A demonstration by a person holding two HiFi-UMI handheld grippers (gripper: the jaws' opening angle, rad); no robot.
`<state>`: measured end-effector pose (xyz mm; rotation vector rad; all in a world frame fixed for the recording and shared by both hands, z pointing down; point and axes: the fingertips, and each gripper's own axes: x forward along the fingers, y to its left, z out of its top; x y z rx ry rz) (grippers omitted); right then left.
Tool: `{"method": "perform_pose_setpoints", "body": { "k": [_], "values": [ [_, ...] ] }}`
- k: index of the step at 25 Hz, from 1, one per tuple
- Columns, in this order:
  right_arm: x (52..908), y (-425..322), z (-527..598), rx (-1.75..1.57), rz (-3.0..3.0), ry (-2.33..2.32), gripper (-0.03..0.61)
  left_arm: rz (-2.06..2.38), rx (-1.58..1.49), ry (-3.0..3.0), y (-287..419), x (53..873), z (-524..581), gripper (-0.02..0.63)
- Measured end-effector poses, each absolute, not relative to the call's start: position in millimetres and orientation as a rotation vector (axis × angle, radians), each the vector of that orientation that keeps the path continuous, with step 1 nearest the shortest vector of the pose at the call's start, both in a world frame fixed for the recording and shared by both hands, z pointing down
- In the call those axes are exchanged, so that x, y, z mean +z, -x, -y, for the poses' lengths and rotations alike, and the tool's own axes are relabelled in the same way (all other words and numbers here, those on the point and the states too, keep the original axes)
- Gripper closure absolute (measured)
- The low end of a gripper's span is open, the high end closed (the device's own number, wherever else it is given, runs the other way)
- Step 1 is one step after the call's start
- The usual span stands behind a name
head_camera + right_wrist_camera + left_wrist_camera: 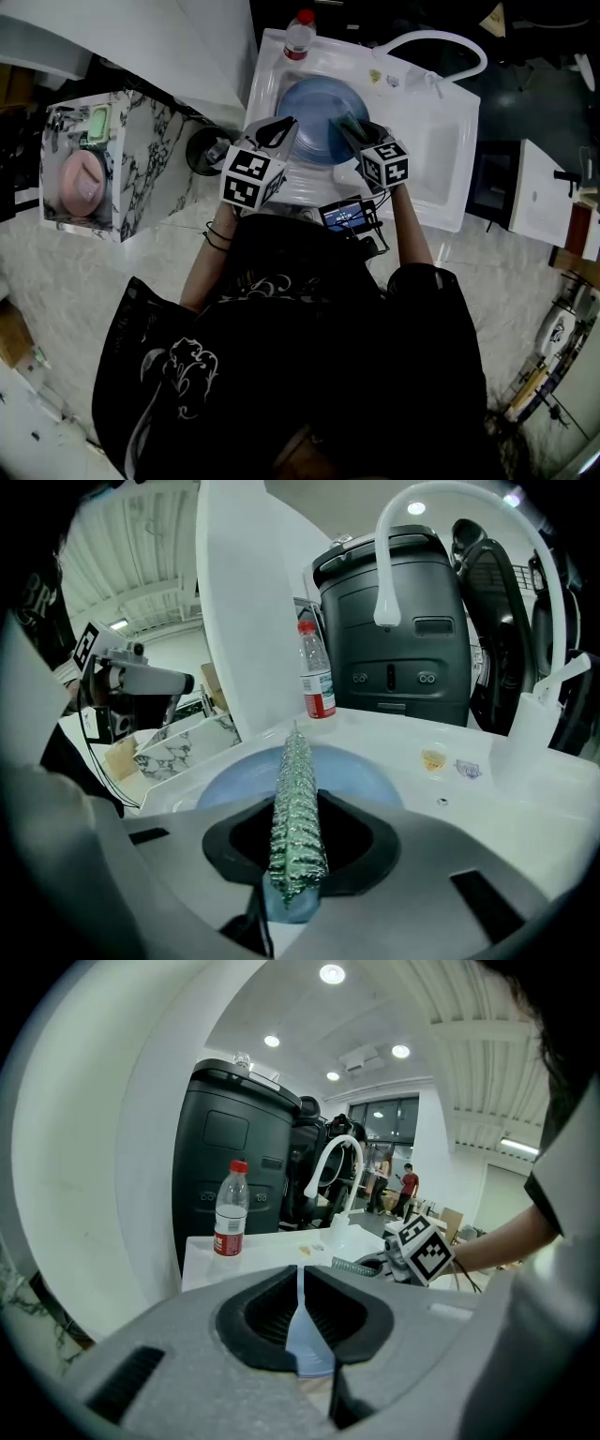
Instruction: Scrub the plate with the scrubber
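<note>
The blue plate (317, 117) lies in the basin of a white sink (441, 141), its left rim close to the basin's left wall. The left tool (302, 1281) is closed tight on the plate's near-left rim, which shows between the jaws as a thin pale-blue edge. The right tool (296, 806) is clamped on a glittering metallic scrubber (294, 832), which sticks out forward between its jaws over the right part of the plate. Whether the scrubber touches the plate cannot be told.

A clear bottle with a red cap (298, 34) stands on the sink's far-left corner, just beyond the plate's far rim. A white faucet (439, 39) arches over the far-right side. To the right of the plate the sink top is flat bare white out to its right edge. The two tools sit near each other at the sink's near edge, against the person's body. A marbled desk (150, 159) stands to the left of the sink.
</note>
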<state>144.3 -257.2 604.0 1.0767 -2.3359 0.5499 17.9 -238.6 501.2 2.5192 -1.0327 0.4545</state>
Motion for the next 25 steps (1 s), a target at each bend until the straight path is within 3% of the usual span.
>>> {"method": "perform_pose_setpoints", "body": {
  "k": [25],
  "values": [
    [592.5, -69.8, 203.1, 0.604, 2.473, -0.653, 0.488, 1.155, 0.424, -2.502, -21.3, 485.4, 202.0, 0.581]
  ]
}}
